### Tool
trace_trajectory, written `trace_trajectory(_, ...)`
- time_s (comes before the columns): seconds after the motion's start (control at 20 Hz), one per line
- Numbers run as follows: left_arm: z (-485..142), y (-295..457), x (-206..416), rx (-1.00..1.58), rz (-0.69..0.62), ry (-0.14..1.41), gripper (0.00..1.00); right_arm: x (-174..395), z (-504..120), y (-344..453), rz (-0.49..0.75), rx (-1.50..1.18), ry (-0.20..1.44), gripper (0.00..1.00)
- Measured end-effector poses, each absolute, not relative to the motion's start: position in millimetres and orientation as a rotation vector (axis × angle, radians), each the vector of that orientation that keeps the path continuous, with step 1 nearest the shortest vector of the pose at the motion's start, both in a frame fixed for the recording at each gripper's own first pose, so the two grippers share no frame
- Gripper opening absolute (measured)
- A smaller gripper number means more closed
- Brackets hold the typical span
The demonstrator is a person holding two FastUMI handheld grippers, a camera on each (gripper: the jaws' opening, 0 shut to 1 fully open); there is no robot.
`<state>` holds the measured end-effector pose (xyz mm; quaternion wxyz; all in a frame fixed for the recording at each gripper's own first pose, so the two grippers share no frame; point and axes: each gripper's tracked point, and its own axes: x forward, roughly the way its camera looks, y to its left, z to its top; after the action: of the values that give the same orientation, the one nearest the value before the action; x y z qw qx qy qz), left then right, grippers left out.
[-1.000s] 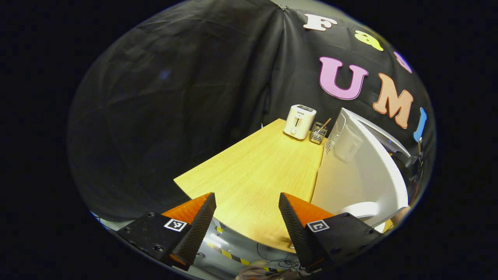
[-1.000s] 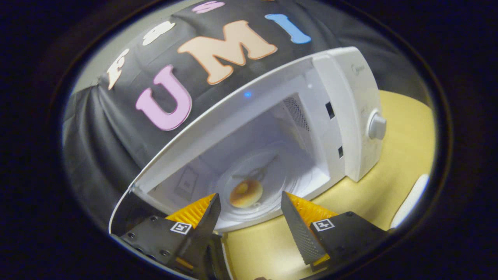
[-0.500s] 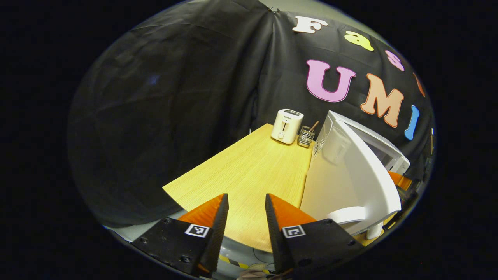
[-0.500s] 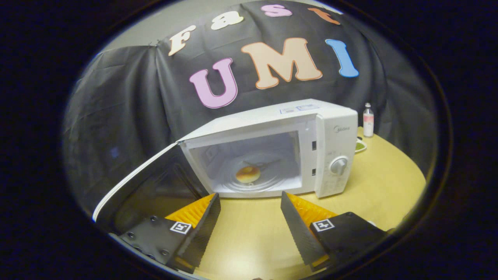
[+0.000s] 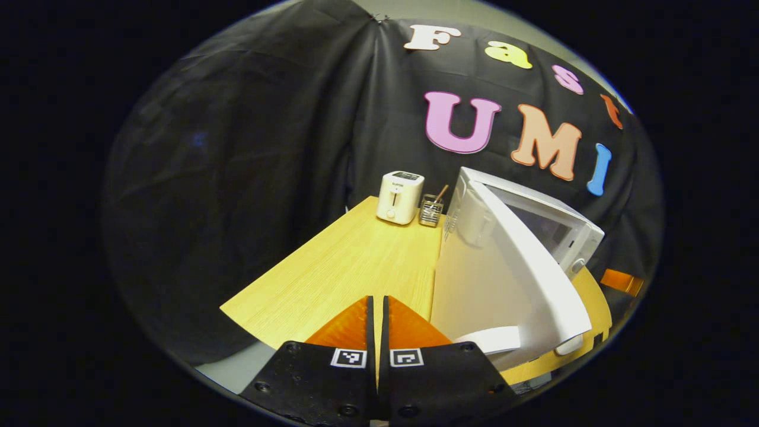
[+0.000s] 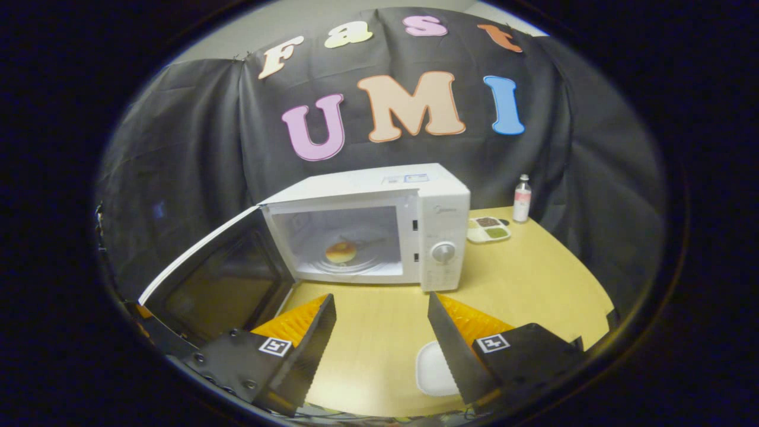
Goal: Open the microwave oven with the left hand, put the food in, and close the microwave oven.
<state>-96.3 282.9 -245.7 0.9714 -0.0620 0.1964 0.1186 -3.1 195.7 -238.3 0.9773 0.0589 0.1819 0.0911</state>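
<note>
Since the earlier frames the left gripper (image 5: 377, 308) has closed: its fingers, spread before, are now pressed together with nothing between them. The right gripper (image 6: 379, 332) has drawn back from the oven, which now looks smaller and farther off in the right gripper view, and its fingers remain spread and empty.

In the left gripper view, the pale wooden table (image 5: 350, 267) fills the lower centre. A small cream toaster (image 5: 401, 197) and a wire holder with sticks (image 5: 431, 209) stand at the far edge, near the middle of the frame. On the right side of the frame the white door of the microwave (image 5: 504, 279) stands open, its outer face turned to the camera, with the pale door handle (image 5: 492, 340) low, just right of the closed fingers.

In the right gripper view the open door is at the lower left, and the white boxy microwave oven (image 6: 379, 231) sits in the centre. The food, a round golden bun (image 6: 341, 252), lies on the glass turntable inside the cavity. A flat white plate (image 6: 433, 370) lies at the bottom between the spread fingers, and a small tray with dark and green contents (image 6: 489, 230) and a small bottle (image 6: 522, 206) stand toward the right.

I judge that the step in hand is to close the door. The closed left fingers make a good blunt pusher. It seems best to press on the outer face near the handle side, far from the hinge, and to swing it steadily until it latches. The right gripper should stay well clear of the door's path. A push too hard could slide the oven on the table.
</note>
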Motion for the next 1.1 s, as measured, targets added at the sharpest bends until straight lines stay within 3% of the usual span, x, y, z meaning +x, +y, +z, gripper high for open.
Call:
trace_trajectory(0.05,-245.2,277.6,-95.1,-0.115,0.218,0.399,0.0,-6.1,-233.8,186.6,0.166,0.117,0.361,0.92)
trace_trajectory(0.1,-245.7,274.0,-95.9,-0.103,0.208,0.407,0.0,-7.8,-230.0,177.9,0.149,0.116,0.356,0.96)
trace_trajectory(0.65,-240.3,179.7,-80.7,-0.185,-0.006,0.418,0.0,-21.8,-217.7,103.8,-0.001,0.091,0.341,0.97)
trace_trajectory(0.75,-237.7,162.7,-74.3,-0.178,-0.042,0.418,0.0,-24.5,-217.3,99.1,-0.007,0.114,0.346,0.92)
trace_trajectory(0.8,-235.9,153.1,-70.7,-0.176,-0.064,0.417,0.0,-24.6,-217.1,95.5,-0.009,0.131,0.348,0.96)
trace_trajectory(0.85,-233.7,142.0,-67.0,-0.173,-0.089,0.417,0.0,-25.1,-216.1,92.7,-0.014,0.142,0.347,0.92)
trace_trajectory(1.1,-231.6,96.3,-50.1,-0.136,-0.174,0.425,0.0,-25.2,-212.0,69.5,-0.036,0.154,0.353,0.92)
